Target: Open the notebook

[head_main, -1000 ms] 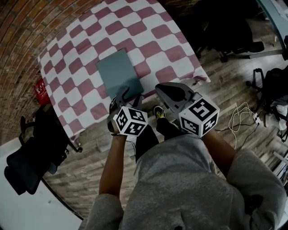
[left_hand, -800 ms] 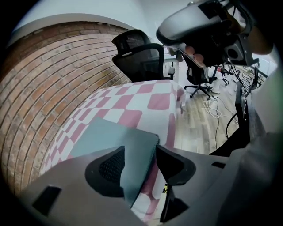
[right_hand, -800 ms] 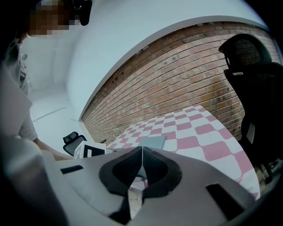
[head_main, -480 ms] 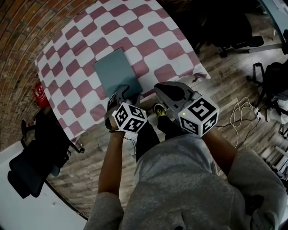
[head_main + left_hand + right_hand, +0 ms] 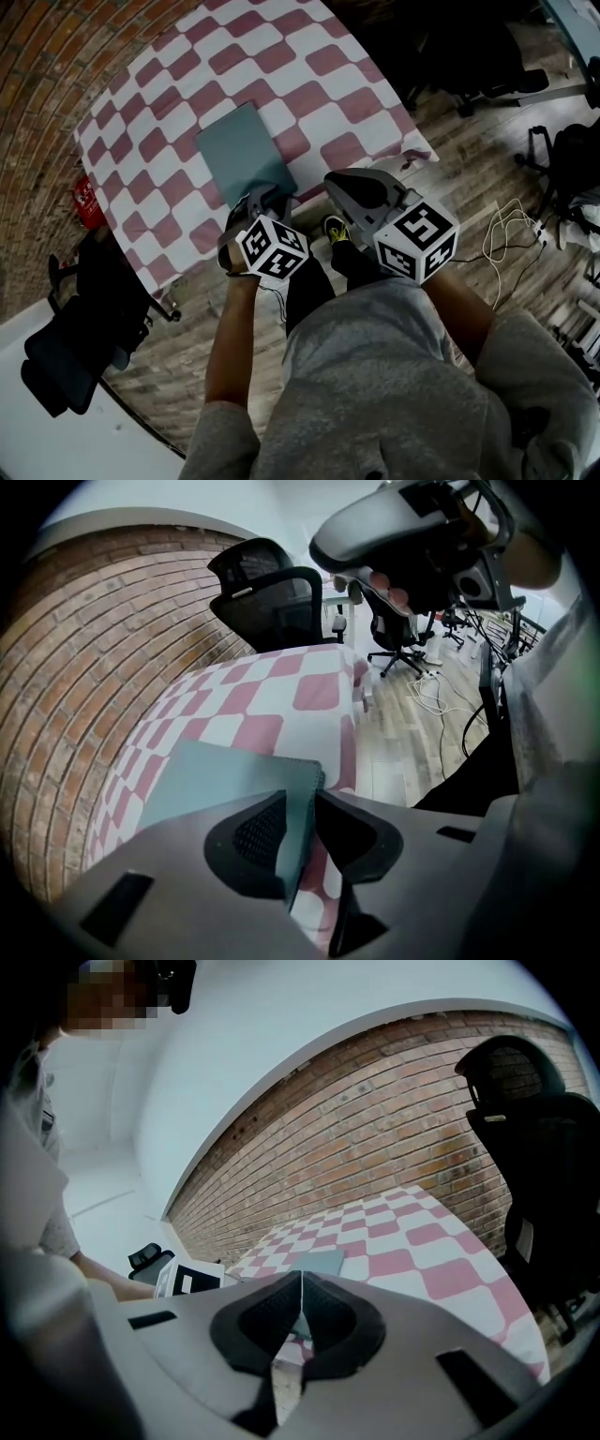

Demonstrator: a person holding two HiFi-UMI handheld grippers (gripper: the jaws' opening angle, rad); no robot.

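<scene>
My left hand-held gripper (image 5: 302,817) pinches the notebook (image 5: 216,775) by its near corner.
Jaws just closed; the notebook runs lengthwise away from me; right hand-held gripper (image 5: 300,1312) is shut and empty.

Head view looks steeply down over the checkered table (image 5: 309,94); both gripper views (low, near its edge) look across it.

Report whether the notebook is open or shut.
Shut: the notebook lies flat on the tablecloth, no pages showing; the left gripper has just been closing on its near corner.
</scene>
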